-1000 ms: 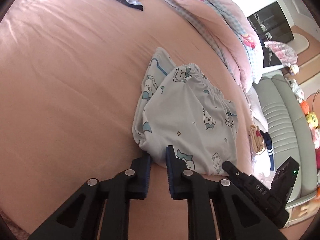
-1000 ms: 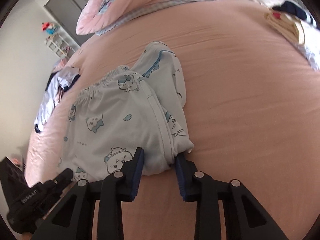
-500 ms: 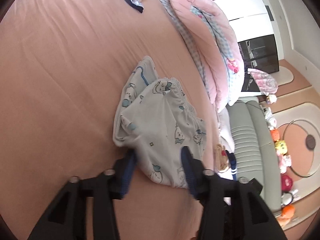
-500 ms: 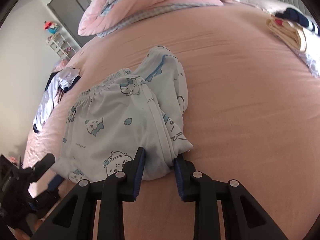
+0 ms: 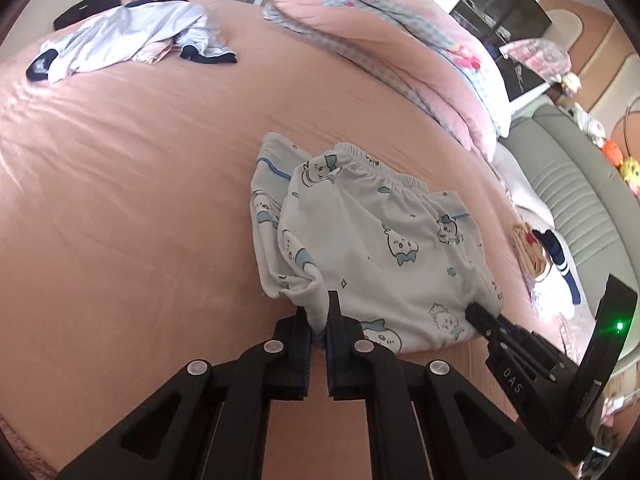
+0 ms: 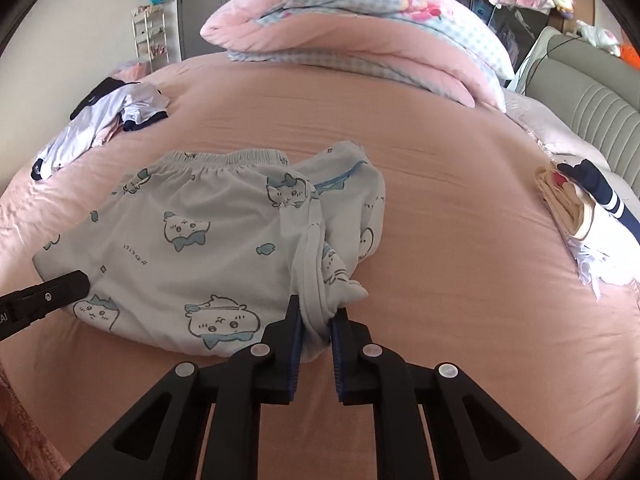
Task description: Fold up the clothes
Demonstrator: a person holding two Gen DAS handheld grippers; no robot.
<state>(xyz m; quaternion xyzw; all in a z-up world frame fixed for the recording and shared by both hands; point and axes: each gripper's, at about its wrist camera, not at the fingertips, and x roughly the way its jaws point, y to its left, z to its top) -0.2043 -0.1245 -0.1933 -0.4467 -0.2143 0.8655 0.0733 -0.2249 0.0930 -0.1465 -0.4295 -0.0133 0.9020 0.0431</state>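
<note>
White pajama pants [image 5: 372, 240] with blue cartoon prints lie folded on the pink bedsheet [image 5: 120, 200], waistband at the far side. My left gripper [image 5: 319, 320] is shut on the near left corner of the pants. My right gripper [image 6: 316, 320] is shut on the bunched near right corner of the pants [image 6: 208, 232]. The right gripper also shows in the left wrist view [image 5: 480, 320], and the left gripper's tip shows in the right wrist view [image 6: 76, 284].
A rolled pink and blue quilt [image 6: 360, 24] lies at the bed's far side. Loose white and navy clothes [image 5: 128, 40] lie at the far left. A stack of folded clothes [image 6: 580, 208] sits at the right edge by the grey headboard [image 6: 592, 108].
My left gripper was open around the pants' corner half a second ago and has now closed on it. My right gripper has tightened on its corner. Both views have swung towards the quilt.
</note>
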